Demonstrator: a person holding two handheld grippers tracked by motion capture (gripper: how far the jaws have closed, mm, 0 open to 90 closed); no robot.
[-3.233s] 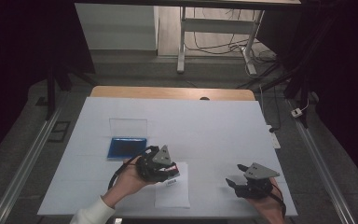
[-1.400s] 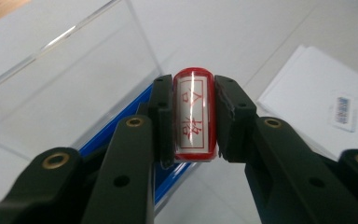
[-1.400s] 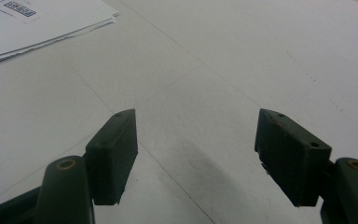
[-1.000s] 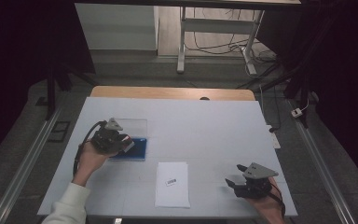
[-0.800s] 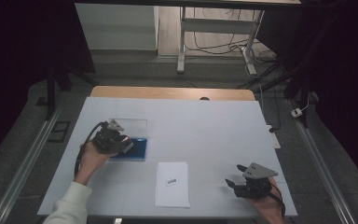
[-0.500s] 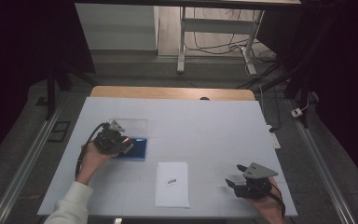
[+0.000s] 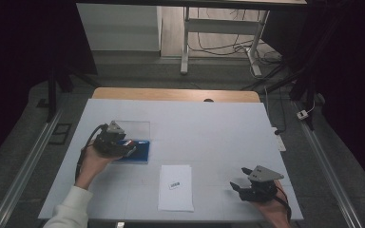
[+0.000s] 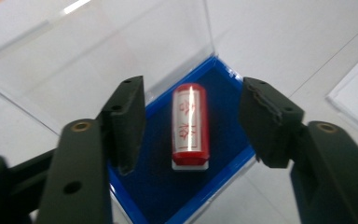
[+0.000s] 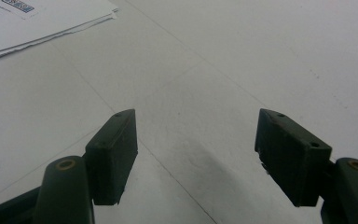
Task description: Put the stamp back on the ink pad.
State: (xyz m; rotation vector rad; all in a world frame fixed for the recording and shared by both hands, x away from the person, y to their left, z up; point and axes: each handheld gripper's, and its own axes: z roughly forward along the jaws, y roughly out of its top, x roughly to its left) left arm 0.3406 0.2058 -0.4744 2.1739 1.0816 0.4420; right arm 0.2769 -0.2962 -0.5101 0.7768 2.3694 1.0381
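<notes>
A red cylindrical stamp (image 8: 190,125) with pale characters lies on its side in a blue-lined case (image 8: 168,186) whose clear lid (image 8: 121,51) stands open behind it. My left gripper (image 8: 193,122) hovers open over the case, one jaw on each side of the stamp without touching it. From above, the left gripper (image 7: 126,146) is over the blue case (image 7: 140,153) at the table's left. My right gripper (image 9: 196,154) stands open just above bare white table, seen from above as the right gripper (image 7: 240,186) at the front right.
A sheet of white paper (image 7: 176,187) with a small dark label (image 7: 174,185) lies at the front centre, its corner (image 9: 51,21) ahead of the right gripper. The white table top (image 7: 209,133) has open room in the middle and back. Table legs and cables stand beyond the far edge.
The left gripper went from the paper sheet back and left to the blue case, then settled slightly lower over it. The right gripper has stayed put.
</notes>
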